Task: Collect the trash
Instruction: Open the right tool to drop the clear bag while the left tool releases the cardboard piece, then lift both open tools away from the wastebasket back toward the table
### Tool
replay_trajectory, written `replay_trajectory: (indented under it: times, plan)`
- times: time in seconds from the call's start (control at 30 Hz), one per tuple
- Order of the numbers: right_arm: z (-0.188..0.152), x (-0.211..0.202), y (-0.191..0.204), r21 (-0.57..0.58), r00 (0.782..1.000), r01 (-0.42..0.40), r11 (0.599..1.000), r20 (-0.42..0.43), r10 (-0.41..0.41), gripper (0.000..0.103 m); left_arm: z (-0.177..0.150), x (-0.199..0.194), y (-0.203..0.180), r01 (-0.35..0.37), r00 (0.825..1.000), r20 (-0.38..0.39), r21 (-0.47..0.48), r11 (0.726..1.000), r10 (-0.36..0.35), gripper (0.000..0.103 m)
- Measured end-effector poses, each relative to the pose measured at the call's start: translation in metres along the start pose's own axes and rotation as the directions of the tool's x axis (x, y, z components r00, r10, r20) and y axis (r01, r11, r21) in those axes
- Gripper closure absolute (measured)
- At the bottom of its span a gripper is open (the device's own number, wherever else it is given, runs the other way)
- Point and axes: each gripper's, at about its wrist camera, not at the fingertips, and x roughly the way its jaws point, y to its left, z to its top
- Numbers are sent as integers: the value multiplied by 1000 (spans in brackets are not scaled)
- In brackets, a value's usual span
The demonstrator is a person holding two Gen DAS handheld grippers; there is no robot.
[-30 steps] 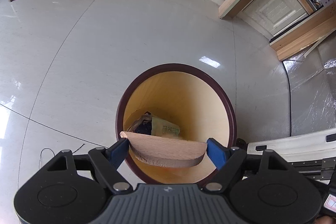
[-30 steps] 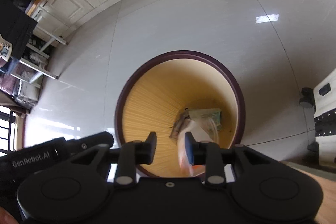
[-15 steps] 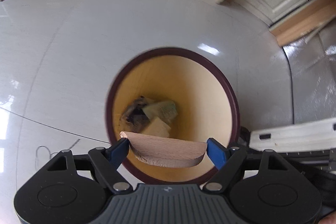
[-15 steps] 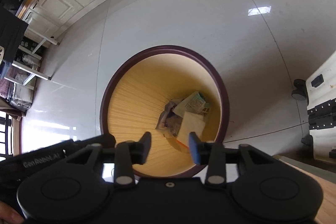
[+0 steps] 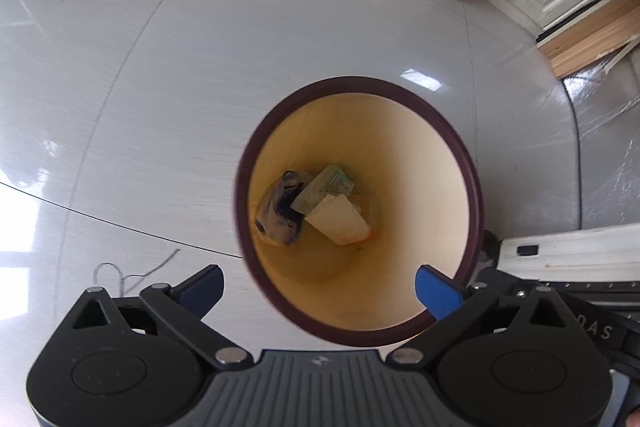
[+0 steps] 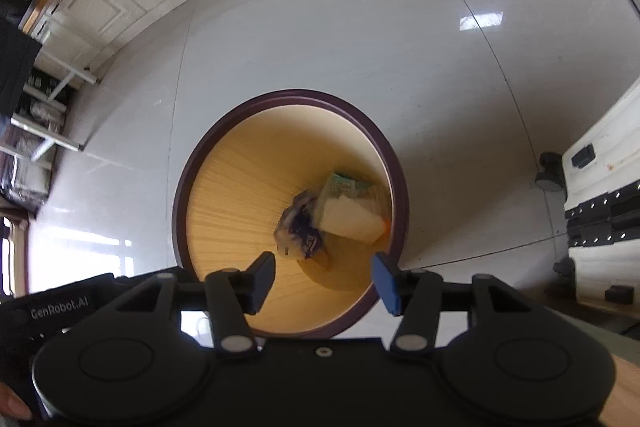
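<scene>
Both grippers open & empty over the trash bin, trash lying at the bottom.

L gripper (image 5: 319,285) hangs above the bin (image 5: 464,155) w/ jaws spread wide, nothing btwn the blue fingertips (image 5: 434,291); R gripper (image 6: 324,281) also open, a bit narrower, nothing held. Bin is round, dark maroon rim, yellow wood-look inside, standing on pale tiled floor (image 5: 200,87). In the bottom: pale wood wedge (image 5: 338,221) on top, touching a green-printed packet (image 5: 326,185) and a crumpled dark-blue/clear wrapper (image 5: 280,213) just beside it. R view shows same pile: wedge (image 6: 352,221), packet (image 6: 340,185), wrapper (image 6: 300,227). White caster-wheeled unit (image 6: 600,187) near bin's side; thin cord (image 5: 132,273) on floor by L gripper.
</scene>
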Motion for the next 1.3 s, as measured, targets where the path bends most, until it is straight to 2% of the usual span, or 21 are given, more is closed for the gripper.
replay_trajectory:
  times: [0.17, 0.3, 0.4, 0.47, 0.6, 0.9, 1.3]
  plan:
    - [-2, -8, 4, -54, 999, 48, 997, 9, -48, 38, -1, -9, 2, -29, 1000, 6, 21, 999, 29, 0]
    - [-3, -18, 4, -95, 995, 96, 991, 24, -94, 20, -5, -18, 3, -53, 999, 14, 38, 998, 53, 0]
    - [-2, -25, 2, -106, 992, 122, 987, 34, -119, 14, -8, -24, 3, -65, 998, 27, 49, 997, 64, 0]
    - [-4, -30, 3, -115, 990, 137, 984, 42, -133, 6, -11, -28, 5, -71, 997, 35, 52, 996, 70, 0]
    - [-9, -41, 7, -155, 984, 173, 973, 57, -166, 0, -17, -39, 7, -88, 996, 39, 56, 995, 86, 0]
    - [-24, -67, 19, -202, 976, 214, 956, 71, -204, 0, -36, -70, 8, -120, 991, 70, 71, 990, 115, 0]
    - [-48, -121, 38, -238, 971, 224, 945, 133, -197, 0, -76, -129, 7, -130, 983, 142, 60, 990, 120, 0]
